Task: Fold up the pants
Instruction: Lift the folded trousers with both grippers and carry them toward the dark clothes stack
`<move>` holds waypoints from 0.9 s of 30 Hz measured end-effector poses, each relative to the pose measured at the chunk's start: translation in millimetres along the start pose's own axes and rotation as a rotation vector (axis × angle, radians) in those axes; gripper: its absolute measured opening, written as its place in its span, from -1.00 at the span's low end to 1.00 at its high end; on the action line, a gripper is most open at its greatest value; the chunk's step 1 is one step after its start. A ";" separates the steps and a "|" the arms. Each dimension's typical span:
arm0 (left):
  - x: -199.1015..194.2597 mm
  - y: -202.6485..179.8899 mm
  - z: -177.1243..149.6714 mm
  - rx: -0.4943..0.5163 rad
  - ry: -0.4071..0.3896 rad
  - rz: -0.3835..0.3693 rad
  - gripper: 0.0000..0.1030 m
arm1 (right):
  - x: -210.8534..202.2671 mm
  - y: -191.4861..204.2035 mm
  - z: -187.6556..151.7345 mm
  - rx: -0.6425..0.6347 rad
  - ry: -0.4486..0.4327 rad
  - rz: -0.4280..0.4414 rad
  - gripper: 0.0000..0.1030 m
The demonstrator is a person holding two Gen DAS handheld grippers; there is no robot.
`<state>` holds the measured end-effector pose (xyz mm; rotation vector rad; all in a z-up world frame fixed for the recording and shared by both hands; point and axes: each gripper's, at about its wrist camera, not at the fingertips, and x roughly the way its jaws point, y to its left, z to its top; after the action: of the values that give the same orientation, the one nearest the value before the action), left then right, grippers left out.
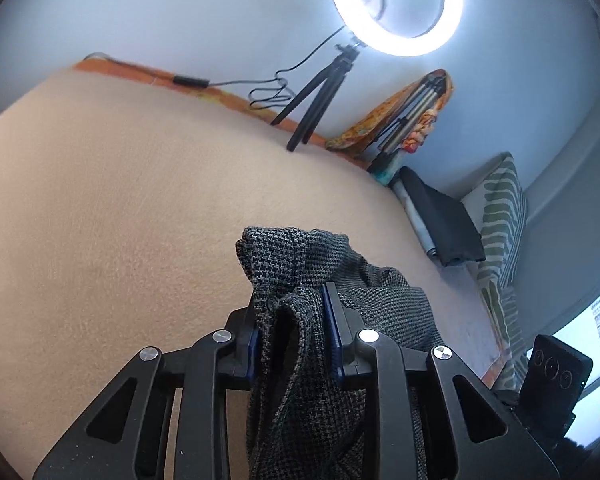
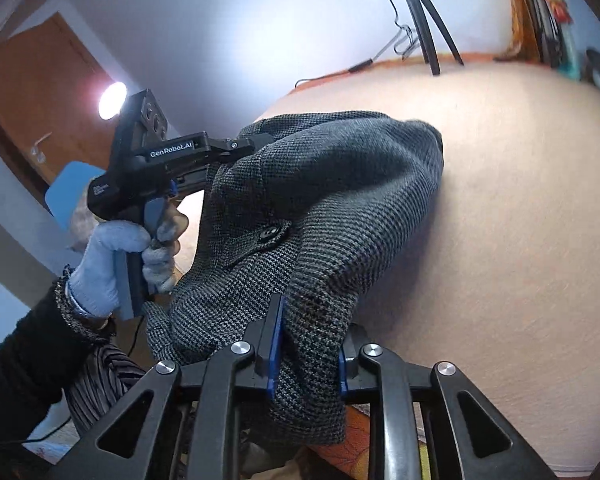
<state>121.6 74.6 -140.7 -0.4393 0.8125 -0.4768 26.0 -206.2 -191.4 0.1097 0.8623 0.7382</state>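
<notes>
Gripping bunched grey houndstooth pants (image 1: 300, 280), the left gripper (image 1: 294, 332) has its jaws clamped on the fabric. The right gripper (image 2: 308, 344) has its jaws closed on another fold of the same pants, which hang lifted over the near edge of the beige bed (image 1: 120, 200), well short of the ring light (image 1: 396, 4) at the bed's far side.
</notes>
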 end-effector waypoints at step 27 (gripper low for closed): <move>127.5 -239.9 99.3 0.295 -0.068 -0.282 -0.58 | -194.2 -121.7 61.1 -0.094 -0.213 -0.506 -0.65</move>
<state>218.1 -171.8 -24.1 -0.2946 0.6035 -0.8273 54.6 -407.9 -69.9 -0.1107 0.6128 0.2843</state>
